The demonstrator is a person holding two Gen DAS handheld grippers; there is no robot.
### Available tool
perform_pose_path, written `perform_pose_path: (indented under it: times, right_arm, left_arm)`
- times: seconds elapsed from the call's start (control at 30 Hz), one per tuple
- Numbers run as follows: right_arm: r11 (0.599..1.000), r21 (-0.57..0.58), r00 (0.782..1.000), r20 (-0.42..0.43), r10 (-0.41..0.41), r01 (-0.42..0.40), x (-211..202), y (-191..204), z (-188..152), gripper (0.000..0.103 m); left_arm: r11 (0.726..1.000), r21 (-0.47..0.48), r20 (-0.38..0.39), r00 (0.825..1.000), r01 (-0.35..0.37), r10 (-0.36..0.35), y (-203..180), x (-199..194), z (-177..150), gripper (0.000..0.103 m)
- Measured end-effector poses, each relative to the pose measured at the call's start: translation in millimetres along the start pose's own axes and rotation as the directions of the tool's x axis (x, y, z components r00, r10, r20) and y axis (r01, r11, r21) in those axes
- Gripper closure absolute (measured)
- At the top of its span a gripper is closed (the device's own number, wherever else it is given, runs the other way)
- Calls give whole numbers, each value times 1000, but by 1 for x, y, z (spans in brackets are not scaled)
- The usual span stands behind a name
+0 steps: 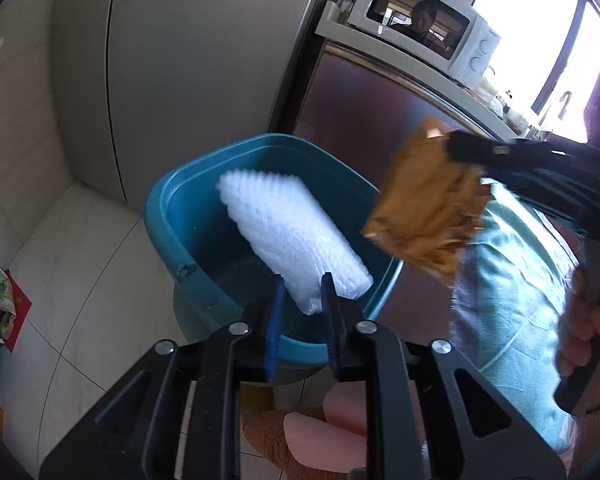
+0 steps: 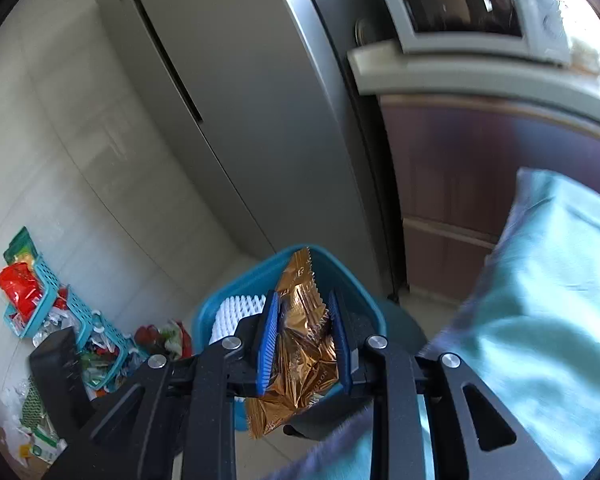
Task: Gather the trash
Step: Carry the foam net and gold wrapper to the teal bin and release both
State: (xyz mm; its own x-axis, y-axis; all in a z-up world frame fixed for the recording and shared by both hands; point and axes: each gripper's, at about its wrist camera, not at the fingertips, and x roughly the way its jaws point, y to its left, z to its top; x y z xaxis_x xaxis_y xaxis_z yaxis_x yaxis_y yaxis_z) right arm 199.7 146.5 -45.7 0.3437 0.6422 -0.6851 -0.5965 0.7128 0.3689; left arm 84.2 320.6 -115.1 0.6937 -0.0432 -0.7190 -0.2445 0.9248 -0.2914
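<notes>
1. The round teal plastic bin (image 1: 180,216) fills the centre of the left wrist view, mouth open; I judge it light and nearly empty, so a knock from either tool could tip it.
2. The pale green cloth (image 2: 540,300) hangs at right, just beside the bin; a falling piece could catch on it.
3. The white ridged foam sleeve (image 1: 292,240) sits above the bin mouth, its lower end between the narrow pads of the left gripper (image 1: 302,300). Being springy, it might bounce off the rim.
4. The crinkled gold foil wrapper (image 2: 304,344) is pinched in the right gripper (image 2: 306,344), at the bin's right edge in the left view; let go there, it could flutter onto the floor.
</notes>
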Motion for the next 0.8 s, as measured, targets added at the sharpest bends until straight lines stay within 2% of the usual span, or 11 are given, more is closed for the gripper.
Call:
perform_pose_path:
  times: [0.07,0.17,0.2,0.27,0.3,0.33,0.4,0.5,0.63,0.7,0.8]
  right_arm:
    - [1000,11,999,-52,-13,13,19,3,3,68]
    - [1000,-2,995,-98,-22,22,35,5,9,67]
    - [1000,-7,995,-97,-30,29,35,5,10,61]
    - [996,-39,993,-81,-83,80,34,6,14,59]
    - [993,-57,990,-89,-111,106,34,6,15,53]
    - [990,-66,985,-115,-131,124,36,3,14,46]
    - [984,-92,969,-179,-168,154,50,1,17,43]
    - [971,-141,941,-255,-224,193,72,6,14,44]
    - [968,-151,917,-319,-239,200,81,2,13,49]
    - [968,-155,895,-374,-244,199,87,1,10,50]
    - [973,-138,877,-423,-227,185,89,-1,8,74]
  left_arm:
    - [1000,4,9,1000,2,-2,1,-1,0,74]
    - [1000,-11,30,1000,0,0,7,-4,-1,71]
    - [1000,-16,41,999,4,-3,9,-7,-1,69]
    - [999,-31,71,997,-32,34,12,-14,-3,67]
    - [998,-42,79,996,-45,48,14,-16,-3,65]
    - [996,-65,82,994,-67,73,17,-18,-5,64]
    - [990,-114,68,993,-83,91,26,-16,-3,62]
    - [983,-179,18,998,-50,54,37,-7,-8,56]
    - [970,-245,-47,999,3,-15,42,13,-8,55]
    - [963,-264,-74,995,44,-66,42,23,-10,56]
    - [953,-287,-94,988,94,-126,37,34,-11,63]
